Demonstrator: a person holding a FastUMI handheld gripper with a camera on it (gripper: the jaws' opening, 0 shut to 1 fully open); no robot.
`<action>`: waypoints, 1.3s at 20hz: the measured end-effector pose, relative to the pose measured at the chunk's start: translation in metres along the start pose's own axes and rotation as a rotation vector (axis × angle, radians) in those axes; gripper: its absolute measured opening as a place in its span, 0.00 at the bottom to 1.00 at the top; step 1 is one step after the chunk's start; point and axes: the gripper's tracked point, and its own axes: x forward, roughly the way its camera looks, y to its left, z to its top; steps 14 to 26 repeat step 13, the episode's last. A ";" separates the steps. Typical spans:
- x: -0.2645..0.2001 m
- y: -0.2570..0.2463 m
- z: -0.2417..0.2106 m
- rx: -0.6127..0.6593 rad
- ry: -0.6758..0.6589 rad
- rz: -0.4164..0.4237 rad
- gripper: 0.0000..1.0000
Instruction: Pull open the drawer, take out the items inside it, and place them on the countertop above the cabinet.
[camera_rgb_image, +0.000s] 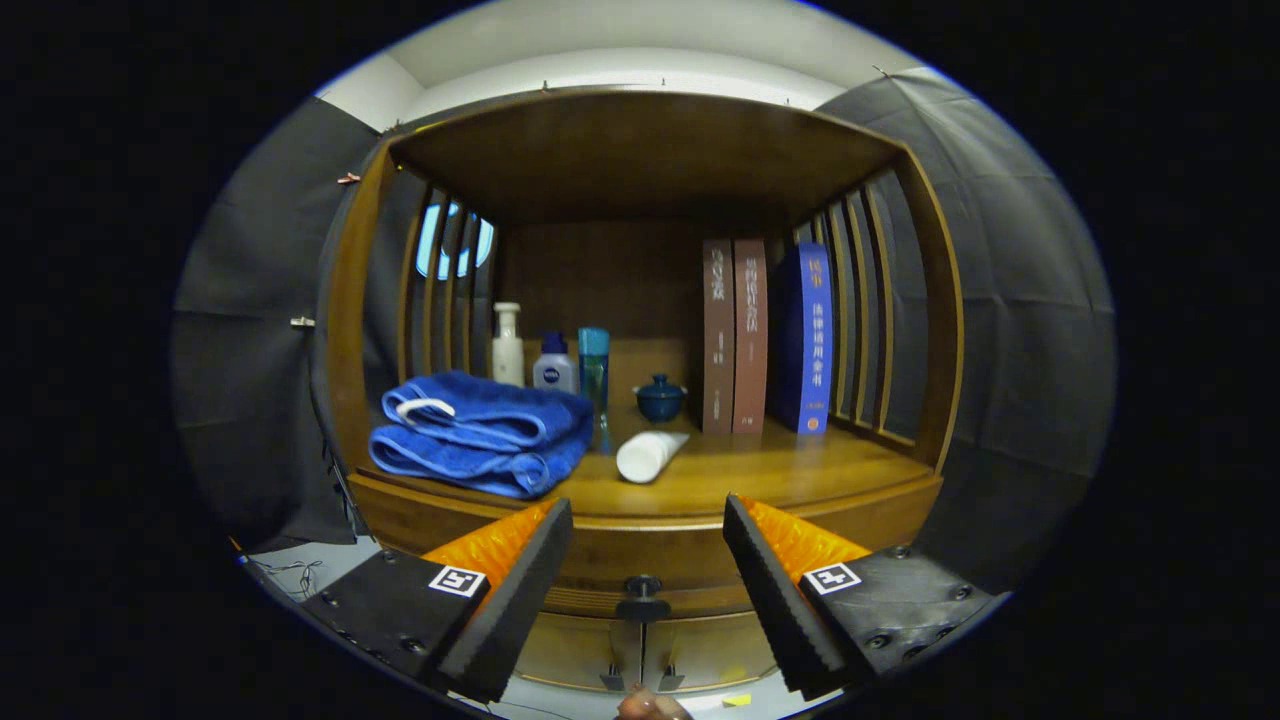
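A wooden cabinet stands ahead with a countertop (760, 470) under an open shelf niche. Its drawer front (640, 560) sits just below the countertop edge, closed, with a small dark round knob (642, 590) in the middle. My gripper (648, 515) is open, its two fingers spread wide on either side of the knob, which lies a little ahead of them and lower between them. Nothing is held. A white tube (650, 455) lies on the countertop just beyond the fingers. The drawer's inside is hidden.
On the countertop rest a folded blue towel (480, 435) at left, three bottles (555, 365), a small dark blue lidded pot (660, 398) and three upright books (765, 335) at right. Slatted sides flank the niche. Lower cabinet doors (640, 650) sit beneath the drawer.
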 end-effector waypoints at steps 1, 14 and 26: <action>-0.009 0.000 0.015 -0.013 -0.013 -0.001 1.00; -0.110 0.011 0.139 -0.020 -0.059 0.057 0.99; -0.110 0.011 0.139 -0.020 -0.059 0.057 0.99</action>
